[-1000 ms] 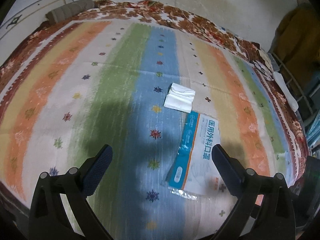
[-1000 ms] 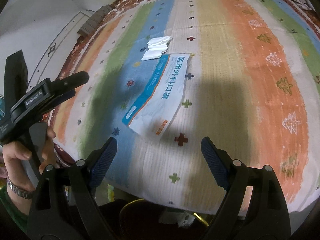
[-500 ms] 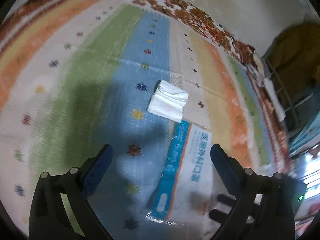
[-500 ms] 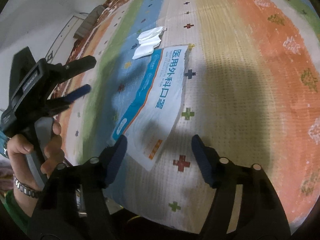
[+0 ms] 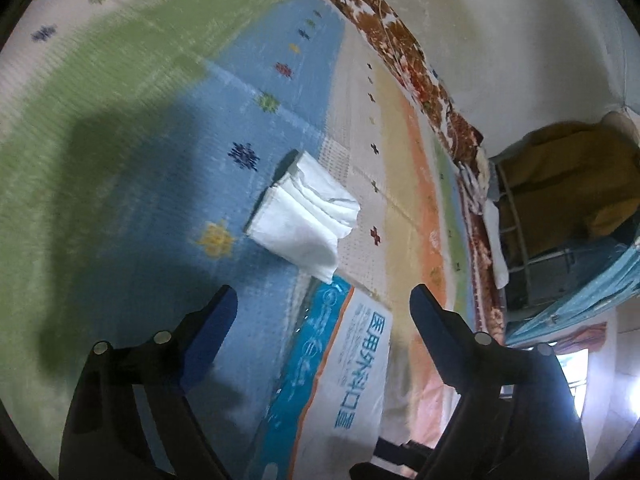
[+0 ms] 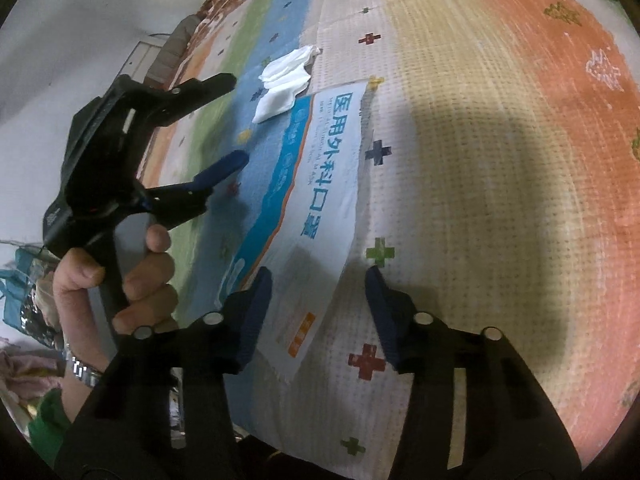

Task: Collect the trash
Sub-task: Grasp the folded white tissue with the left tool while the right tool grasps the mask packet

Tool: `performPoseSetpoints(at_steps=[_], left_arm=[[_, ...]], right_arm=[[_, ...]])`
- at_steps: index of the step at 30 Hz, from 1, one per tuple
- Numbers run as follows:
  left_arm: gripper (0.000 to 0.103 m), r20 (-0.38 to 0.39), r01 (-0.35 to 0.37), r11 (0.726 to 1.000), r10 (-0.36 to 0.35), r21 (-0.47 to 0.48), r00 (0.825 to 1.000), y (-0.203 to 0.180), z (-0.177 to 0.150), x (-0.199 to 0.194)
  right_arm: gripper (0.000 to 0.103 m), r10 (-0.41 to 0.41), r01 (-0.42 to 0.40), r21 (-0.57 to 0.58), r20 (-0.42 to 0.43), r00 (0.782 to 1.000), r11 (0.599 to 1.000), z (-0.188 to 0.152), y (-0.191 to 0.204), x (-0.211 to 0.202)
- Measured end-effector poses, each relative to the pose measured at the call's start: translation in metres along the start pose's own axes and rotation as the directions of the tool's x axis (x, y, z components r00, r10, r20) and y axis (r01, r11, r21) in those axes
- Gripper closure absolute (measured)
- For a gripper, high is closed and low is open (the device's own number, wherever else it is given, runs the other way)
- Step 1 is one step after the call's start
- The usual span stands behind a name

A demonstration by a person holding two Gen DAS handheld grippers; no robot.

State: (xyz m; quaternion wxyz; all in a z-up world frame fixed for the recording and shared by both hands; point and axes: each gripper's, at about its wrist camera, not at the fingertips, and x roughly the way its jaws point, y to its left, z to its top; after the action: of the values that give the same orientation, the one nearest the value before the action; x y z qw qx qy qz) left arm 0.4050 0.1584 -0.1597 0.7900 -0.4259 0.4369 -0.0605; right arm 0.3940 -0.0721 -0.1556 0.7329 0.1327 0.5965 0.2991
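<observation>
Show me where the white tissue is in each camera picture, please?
Left wrist: the white tissue lies near the middle, just beyond the open left gripper.
Right wrist: the tissue is upper left of centre, far past the open right gripper.
Shared landmark: the blue-and-white mask packet, whose far end touches or slightly overlaps the tissue in both views.

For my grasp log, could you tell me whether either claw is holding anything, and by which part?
Nothing is held. The left claw hangs open short of the tissue; the right claw is open around the mask packet's near end.
</observation>
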Motion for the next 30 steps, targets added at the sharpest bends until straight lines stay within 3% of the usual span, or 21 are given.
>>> performPoseSetpoints(at_steps=[5,9,11,17,20,22,24,30], left_arm=[[0.018,0.036,0.032,0.999,-0.031,-0.037,0.999,0.002,0.003,0.01],[0.026,0.045,0.054,0.996,-0.051,-0.066,0.998,0.002,0.005,0.017],[0.028,0.051,0.055,0.996,-0.051,-0.071,0.997,0.001,0.005,0.019],[0.05,0.056,0.02,0.989,-0.012,-0.147,0.998,0.008,0.014,0.028],[0.072,0.05,-0.008,0.981,0.018,-0.194,0.999,0.014,0.018,0.032],[0.092,0.04,-0.039,0.979,0.049,-0.202,0.998,0.019,0.019,0.034],[0.098,0.034,-0.044,0.977,0.052,-0.208,0.998,0.024,0.021,0.035],[0.101,0.028,-0.051,0.985,0.056,-0.166,0.998,0.017,0.023,0.026]], right_arm=[[0.072,0.016,-0.016,0.024,0.003,1.0,1.0,0.005,-0.005,0.002],[0.079,0.02,-0.02,0.036,0.006,1.0,0.999,0.007,-0.008,0.003],[0.088,0.019,-0.019,0.04,0.005,1.0,0.999,0.008,-0.01,0.004],[0.102,-0.014,0.014,0.022,-0.001,1.0,1.0,0.011,-0.008,0.009],[0.103,-0.025,0.025,-0.01,0.0,1.0,1.0,0.011,-0.002,0.01],[0.103,-0.039,0.039,-0.033,-0.003,0.999,0.999,0.011,0.001,0.01],[0.103,-0.046,0.046,-0.048,-0.002,0.999,0.998,0.011,0.002,0.01],[0.103,-0.056,0.056,-0.069,0.007,0.998,0.996,0.013,0.002,0.006]])
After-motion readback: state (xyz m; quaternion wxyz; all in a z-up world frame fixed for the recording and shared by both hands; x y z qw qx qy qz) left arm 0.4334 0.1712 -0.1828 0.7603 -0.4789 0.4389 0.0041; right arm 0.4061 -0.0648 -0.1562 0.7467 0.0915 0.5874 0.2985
